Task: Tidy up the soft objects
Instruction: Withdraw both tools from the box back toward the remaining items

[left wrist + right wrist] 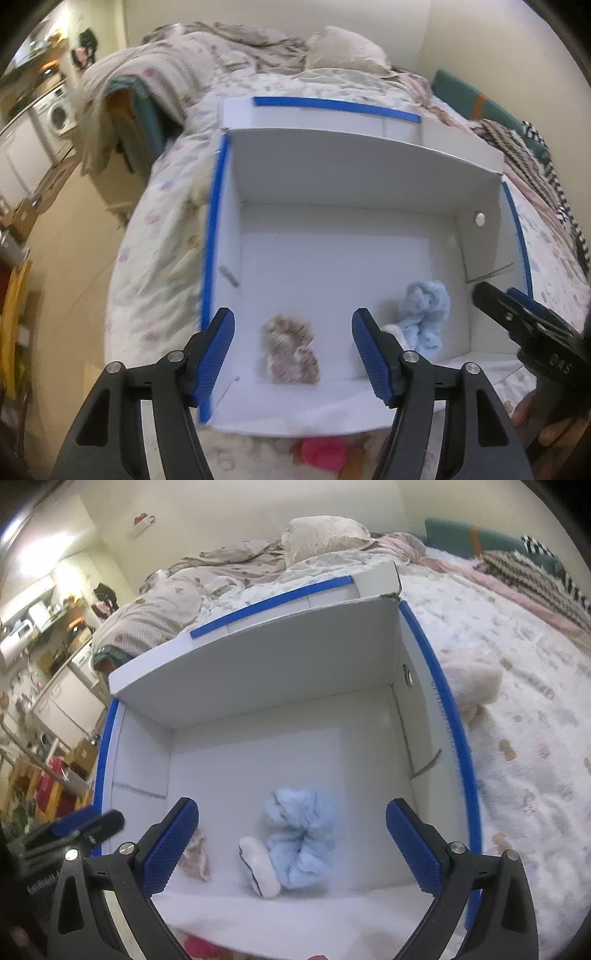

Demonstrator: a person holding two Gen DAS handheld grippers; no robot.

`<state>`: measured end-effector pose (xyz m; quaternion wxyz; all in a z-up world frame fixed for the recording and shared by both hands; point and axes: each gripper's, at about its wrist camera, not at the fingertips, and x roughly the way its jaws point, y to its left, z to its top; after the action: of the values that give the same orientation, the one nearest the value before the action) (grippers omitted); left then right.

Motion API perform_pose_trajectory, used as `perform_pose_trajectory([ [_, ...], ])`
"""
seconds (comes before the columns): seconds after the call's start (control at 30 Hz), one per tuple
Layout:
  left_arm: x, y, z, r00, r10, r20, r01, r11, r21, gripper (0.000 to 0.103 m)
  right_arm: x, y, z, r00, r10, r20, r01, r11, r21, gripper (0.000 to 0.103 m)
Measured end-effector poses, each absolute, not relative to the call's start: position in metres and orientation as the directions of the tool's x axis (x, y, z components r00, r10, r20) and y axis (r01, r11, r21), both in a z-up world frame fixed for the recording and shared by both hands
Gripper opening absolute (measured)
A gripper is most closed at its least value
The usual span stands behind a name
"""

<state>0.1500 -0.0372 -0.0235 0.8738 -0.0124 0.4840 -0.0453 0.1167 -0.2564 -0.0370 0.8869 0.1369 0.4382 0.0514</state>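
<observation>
A white box [354, 173] with blue-taped edges lies open on the bed; it also shows in the right wrist view [258, 672]. Inside lie a beige-brown fluffy piece [290, 350], a light blue fluffy piece [424, 314] and a small white piece [258, 867]. The blue piece shows in the right wrist view [301, 827], the beige one partly [195, 860]. My left gripper [293, 350] is open above the beige piece. My right gripper [291, 842] is open above the blue piece, and is seen from the left wrist view [517, 314]. A pink soft object [323, 452] lies in front of the box.
The box sits on a floral bedspread [517, 701]. A cream plush item [472, 686] lies right of the box. Pillows and rumpled blankets [240, 48] lie at the far end. A striped blanket [535, 166] is at the right. Floor and a washing machine [59, 118] are left.
</observation>
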Motion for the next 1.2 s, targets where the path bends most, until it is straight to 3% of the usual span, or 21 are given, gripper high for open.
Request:
perform_pose_trajectory([
  [0.17,0.128,-0.018,-0.011,0.552,-0.069,-0.831,0.006,0.997,-0.078,0.068,0.099,-0.257,-0.025,0.619,0.245,-0.746,0.005,0.949,0.316,0.103],
  [0.5,0.089,0.009,-0.015,0.548,-0.097,-0.831,-0.043,0.989,-0.144,0.068,0.056,-0.242,-0.03,0.614,0.275,-0.74,-0.057,0.95,0.306,0.103],
  [0.67,0.071,0.02,-0.022,0.58,-0.07,-0.812,-0.071,0.988,-0.136,0.068,0.044,-0.242,-0.035,0.604,0.268,-0.75,-0.044,0.952,0.304,0.103],
  [1.2,0.059,0.055,-0.06,0.439,0.063,-0.896,-0.172,0.985,-0.015,0.068,0.024,-0.251,-0.059,0.527,0.23,-0.818,0.048,0.953,0.299,0.103],
])
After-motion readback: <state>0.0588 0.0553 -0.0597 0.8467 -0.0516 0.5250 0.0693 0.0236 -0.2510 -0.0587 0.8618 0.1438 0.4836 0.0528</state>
